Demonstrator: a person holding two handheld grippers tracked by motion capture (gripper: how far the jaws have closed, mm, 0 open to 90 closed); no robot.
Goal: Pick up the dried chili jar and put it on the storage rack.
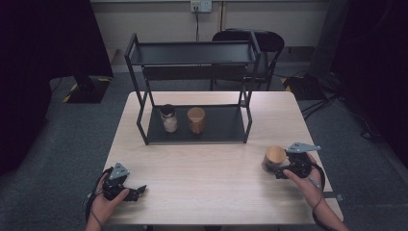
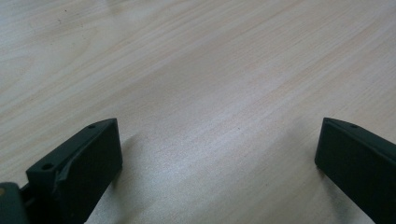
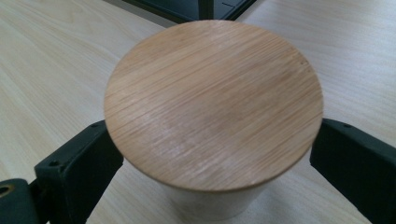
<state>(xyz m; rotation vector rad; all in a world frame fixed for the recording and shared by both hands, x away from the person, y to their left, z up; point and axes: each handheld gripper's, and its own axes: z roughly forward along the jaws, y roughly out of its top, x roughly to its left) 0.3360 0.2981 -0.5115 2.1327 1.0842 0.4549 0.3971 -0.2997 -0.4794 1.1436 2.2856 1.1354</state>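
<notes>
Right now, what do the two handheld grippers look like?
Both are black. The left gripper and right gripper each carry a grey three-cornered plate on top and trail a dark cable. Their fingers are blocky black slabs with small screw holes. The forearms look bare.

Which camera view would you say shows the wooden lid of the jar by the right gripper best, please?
The right gripper view: the wooden lid sits large and sharp, grain visible, between the right gripper jaws. The high view shows the lid small and far off. The left gripper view looks at bare table.
</notes>
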